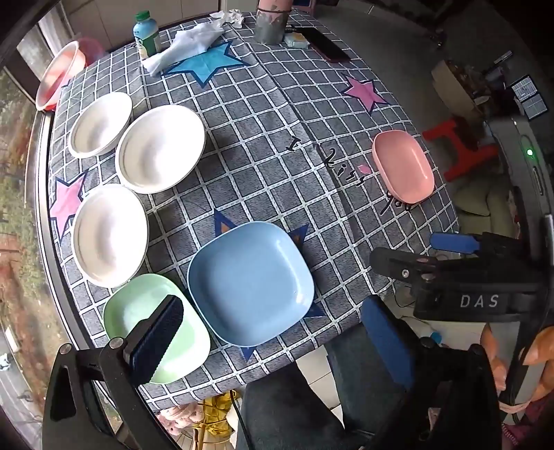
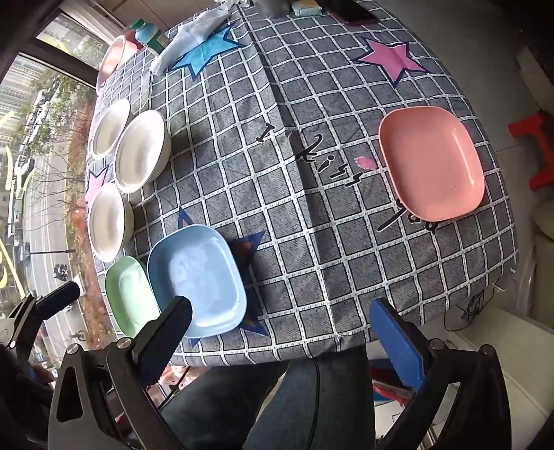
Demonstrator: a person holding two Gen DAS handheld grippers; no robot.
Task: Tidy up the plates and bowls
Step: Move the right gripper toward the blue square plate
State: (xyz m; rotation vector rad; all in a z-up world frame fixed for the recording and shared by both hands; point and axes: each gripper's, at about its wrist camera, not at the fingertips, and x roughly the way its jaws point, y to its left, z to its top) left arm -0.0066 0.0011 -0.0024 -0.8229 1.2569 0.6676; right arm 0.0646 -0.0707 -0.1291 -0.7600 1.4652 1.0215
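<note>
While both grippers hang above the near edge of a table, neither holds anything. The left gripper point(image 1: 273, 332) points down with its jaws spread wide; one finger pad point(image 1: 157, 341) shows in front of a green plate point(image 1: 138, 315), though contact cannot be judged. The right gripper point(image 2: 287, 332) also has its jaws fully apart, over the table's near edge and the person's dark trousers point(image 2: 242, 405).

A grey checked tablecloth point(image 2: 294, 242) with coloured stars covers the table. Along its left side sit three white bowls point(image 1: 161, 149), point(image 1: 100, 124), point(image 1: 110, 235), close together, rims nearly touching. Nearer the viewer, the green plate lies just beside a blue square plate point(image 1: 251, 282). A pink square plate point(image 2: 431, 162) rests alone, well apart on the right side.

At the far end are a green-capped bottle point(image 1: 147, 33), a crumpled white cloth point(image 1: 187, 43), a dark phone point(image 1: 327, 43) and a pink basin point(image 1: 59, 74) at the far left corner.
</note>
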